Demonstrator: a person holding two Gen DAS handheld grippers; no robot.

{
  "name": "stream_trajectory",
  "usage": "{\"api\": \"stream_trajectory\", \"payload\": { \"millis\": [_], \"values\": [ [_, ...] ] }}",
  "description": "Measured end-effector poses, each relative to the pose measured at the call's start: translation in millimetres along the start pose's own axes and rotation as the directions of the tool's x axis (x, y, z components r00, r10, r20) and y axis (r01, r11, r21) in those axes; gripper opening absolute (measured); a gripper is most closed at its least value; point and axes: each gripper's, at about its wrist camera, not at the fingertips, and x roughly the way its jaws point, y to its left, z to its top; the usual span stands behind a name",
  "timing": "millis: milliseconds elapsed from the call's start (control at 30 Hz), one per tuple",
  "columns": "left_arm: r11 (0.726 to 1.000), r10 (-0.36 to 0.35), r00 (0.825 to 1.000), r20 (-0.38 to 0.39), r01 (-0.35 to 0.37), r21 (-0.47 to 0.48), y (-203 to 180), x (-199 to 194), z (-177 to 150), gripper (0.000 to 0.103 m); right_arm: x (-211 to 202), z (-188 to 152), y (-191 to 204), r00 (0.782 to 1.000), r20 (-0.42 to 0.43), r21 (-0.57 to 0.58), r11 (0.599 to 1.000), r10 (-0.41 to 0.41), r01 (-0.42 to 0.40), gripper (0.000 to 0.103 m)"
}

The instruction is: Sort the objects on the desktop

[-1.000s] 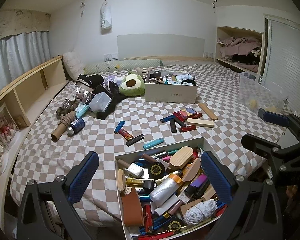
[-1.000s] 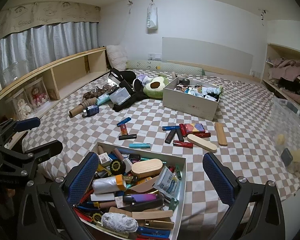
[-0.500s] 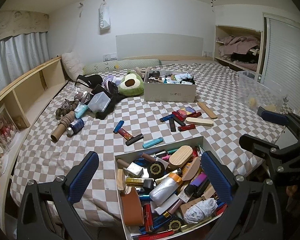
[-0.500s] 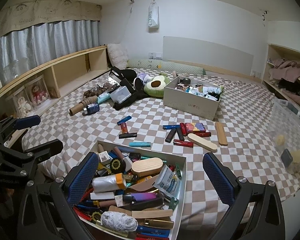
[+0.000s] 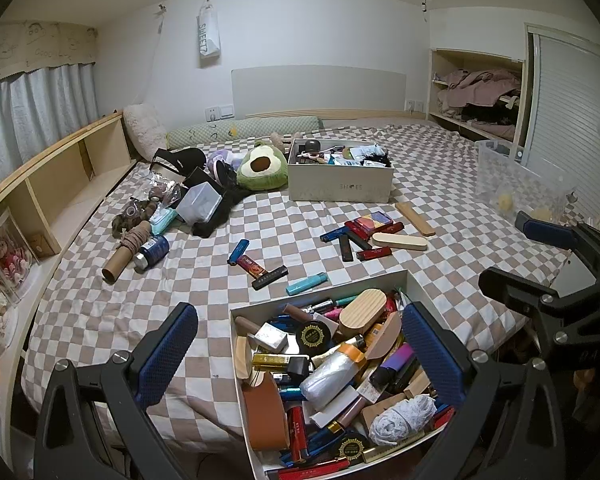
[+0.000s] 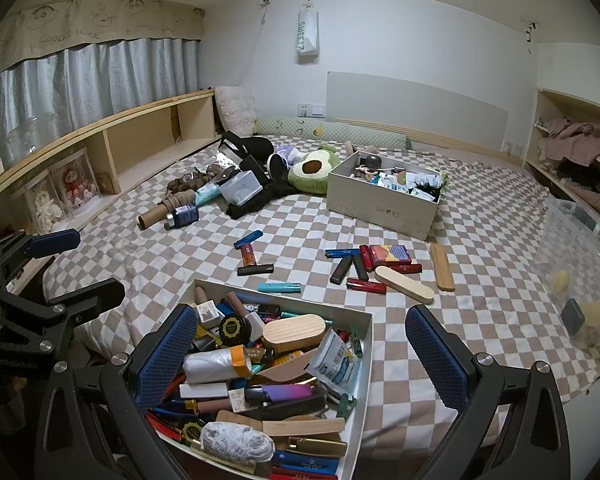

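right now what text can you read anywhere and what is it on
"SWEET" on the hanging white bag.
"SHOES" on the far white box.
"Good luck" on the curtain valance, among cartoon faces.
Labels on items in the near box, such as the white pouch and round black tin, are too small to read.

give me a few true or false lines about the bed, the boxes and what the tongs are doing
1. Both tongs, left and right, are open and hold nothing. True.
2. The near box is empty. False: it is heaped with lighters, wooden cases and other small items.
3. A teal lighter lies on the checkered bedspread just beyond the near box. True.
4. The avocado plush sits inside the shoe box. False: it lies on the bed beside that box.
5. The cardboard tube stands upright. False: it lies on its side.
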Motion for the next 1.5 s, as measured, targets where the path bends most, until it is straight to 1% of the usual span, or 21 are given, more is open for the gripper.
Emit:
{"api": "stream_trajectory", "payload": {
  "millis": [1100,1300,1500],
  "values": [
    [1.000,-0.007,1.000,-0.004,0.007,0.006,-3,2,-2,0.103,3,1,-1,1.000,0.000,-0.014,1.000,0.005,-0.005,0.103],
    [1.000,0.002,1.000,0.004,-0.002,-0.007,-1,-2,2,0.103,-5,4,-5,0.999,0.027,-0.020,1.000,0.018,-0.018,0.103],
    [0.999,-0.017,1.000,0.008,0.017,-0.028,6,-6,11,0.103,-10,15,-15,0.998,0.051,-0.014,1.000,0.022,-0.021,0.103]
  ]
}}
